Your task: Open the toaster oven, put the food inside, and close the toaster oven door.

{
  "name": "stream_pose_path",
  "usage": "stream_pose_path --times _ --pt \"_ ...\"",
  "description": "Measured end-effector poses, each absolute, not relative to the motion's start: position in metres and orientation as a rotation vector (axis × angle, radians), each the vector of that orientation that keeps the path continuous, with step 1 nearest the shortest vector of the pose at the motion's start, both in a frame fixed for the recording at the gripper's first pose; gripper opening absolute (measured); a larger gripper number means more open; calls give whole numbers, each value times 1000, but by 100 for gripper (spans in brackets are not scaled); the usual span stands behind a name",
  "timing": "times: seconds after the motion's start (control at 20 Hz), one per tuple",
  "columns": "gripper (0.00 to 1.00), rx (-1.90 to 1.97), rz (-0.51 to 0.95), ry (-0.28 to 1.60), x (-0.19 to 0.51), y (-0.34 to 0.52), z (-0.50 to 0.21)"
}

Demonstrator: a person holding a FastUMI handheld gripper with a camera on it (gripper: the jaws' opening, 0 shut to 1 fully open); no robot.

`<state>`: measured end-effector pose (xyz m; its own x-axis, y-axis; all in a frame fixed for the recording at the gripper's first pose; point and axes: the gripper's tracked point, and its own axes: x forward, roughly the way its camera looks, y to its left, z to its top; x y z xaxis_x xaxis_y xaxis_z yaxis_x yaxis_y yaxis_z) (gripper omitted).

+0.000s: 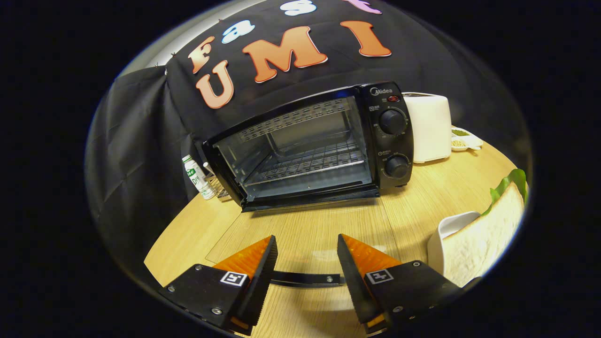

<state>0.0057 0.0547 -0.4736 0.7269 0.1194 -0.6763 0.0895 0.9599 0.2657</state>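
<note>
— Looking along the gripper (306, 244), what was seen of the jaws?

— They were held apart with nothing between them, above the bare wood of the table (422, 192). The toaster oven (310, 145) was seen beyond the fingers, toward the table's far edge, its glass door (300, 234) already dropped flat and lying just ahead of the fingertips. A wire rack (310, 162) was visible inside, with nothing on it.

— And the food?

— A sandwich (483, 234), bread with a green leaf behind it, was seen in a white dish (446, 234) near the table's right edge, well apart from the oven.

— So which step was judged to be in hand?

— Fetching the food. It was thought best that the bread be approached from its side, gripped lightly so it would not be crushed, and lifted clear of the dish's rim before being carried over the lowered door.
</note>
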Motion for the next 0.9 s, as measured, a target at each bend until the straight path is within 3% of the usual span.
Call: stream_pose_path --times 0.25,0.45,0.7,0.9 --pt "89 251 -64 754 -6 40 -455" --pt "96 179 -39 734 -20 30 -424" --pt "99 124 12 765 -42 1 -382" --pt "99 139 -32 815 -61 -49 -357"
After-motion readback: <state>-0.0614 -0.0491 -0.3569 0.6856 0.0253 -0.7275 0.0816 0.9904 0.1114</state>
